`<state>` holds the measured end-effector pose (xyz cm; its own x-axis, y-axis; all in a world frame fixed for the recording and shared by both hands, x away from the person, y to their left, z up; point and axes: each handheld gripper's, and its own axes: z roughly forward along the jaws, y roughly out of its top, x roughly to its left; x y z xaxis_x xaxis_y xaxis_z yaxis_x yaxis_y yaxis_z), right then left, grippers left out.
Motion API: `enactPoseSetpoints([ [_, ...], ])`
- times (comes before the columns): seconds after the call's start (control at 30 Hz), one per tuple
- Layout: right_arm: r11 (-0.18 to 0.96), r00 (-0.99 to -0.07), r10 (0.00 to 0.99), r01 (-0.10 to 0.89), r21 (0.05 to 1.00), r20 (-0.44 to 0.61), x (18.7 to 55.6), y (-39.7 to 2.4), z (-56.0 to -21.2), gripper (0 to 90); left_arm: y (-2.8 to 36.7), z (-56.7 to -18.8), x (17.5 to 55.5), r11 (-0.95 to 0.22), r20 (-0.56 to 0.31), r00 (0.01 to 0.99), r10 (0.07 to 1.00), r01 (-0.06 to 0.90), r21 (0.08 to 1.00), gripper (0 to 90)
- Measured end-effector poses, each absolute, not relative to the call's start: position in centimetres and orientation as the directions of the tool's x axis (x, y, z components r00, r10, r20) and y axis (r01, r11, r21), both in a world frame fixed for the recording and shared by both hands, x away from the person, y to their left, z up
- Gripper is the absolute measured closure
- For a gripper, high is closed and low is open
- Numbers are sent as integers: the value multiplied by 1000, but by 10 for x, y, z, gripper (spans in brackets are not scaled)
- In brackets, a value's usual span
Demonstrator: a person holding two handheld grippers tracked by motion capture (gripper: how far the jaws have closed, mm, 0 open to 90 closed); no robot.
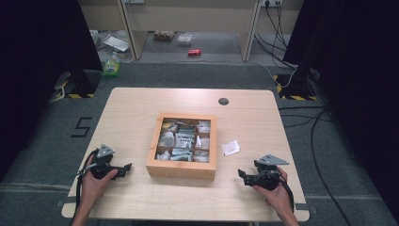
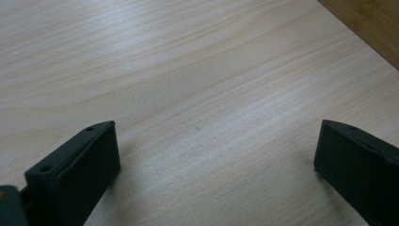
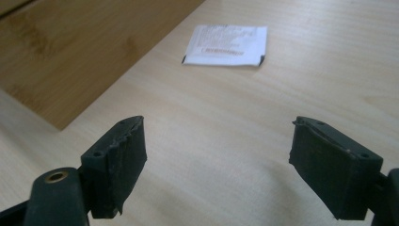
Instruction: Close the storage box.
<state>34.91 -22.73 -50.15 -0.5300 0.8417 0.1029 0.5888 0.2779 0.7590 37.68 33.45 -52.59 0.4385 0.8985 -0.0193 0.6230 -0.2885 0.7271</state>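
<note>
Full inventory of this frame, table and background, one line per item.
Light wooden table: 1, pale wood, centre.
Square wooden compartment box: 1, tan, mid-table, holds small white and grey packets.
White paper sachet: 1, white with print, on table right of box, apart from it.
Dark round disc: 1, far table edge.
Red can: 1, floor beyond table.
Green-topped item: 1, floor far left; too small to identify.
Left gripper: 1, black, open, left of box.
Right gripper: 1, black, open, near the sachet.
Hands: 2, bottom edge.
</note>
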Motion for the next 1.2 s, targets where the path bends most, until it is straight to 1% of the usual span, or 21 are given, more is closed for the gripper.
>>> enactPoseSetpoints([
  [0.07, 311, -541, 838, 579, 754, 70, 349, -225, -503, 191, 335, -526, 377, -289, -19, 439, 899, 623, 727, 0],
  [0.27, 363, -558, 830, 569, 738, 22, 348, -221, -507, 183, 335, -526, 377, -288, -19, 438, 899, 623, 727, 0],
  [0.37, 381, -566, 824, 589, 713, 28, 349, -220, -513, 154, 335, -526, 377, -288, -19, 439, 899, 623, 727, 0],
  [0.43, 412, -580, 815, 565, 715, -11, 348, -218, -516, 141, 335, -526, 377, -288, -19, 438, 899, 623, 727, 0],
  [0.73, 422, -593, 805, 568, 706, -3, 349, -216, -516, 92, 334, -526, 377, -288, -18, 438, 899, 623, 727, 0],
  [1.2, 430, -603, 798, 562, 707, -6, 350, -216, -516, 78, 334, -526, 377, -288, -18, 438, 899, 623, 727, 0],
])
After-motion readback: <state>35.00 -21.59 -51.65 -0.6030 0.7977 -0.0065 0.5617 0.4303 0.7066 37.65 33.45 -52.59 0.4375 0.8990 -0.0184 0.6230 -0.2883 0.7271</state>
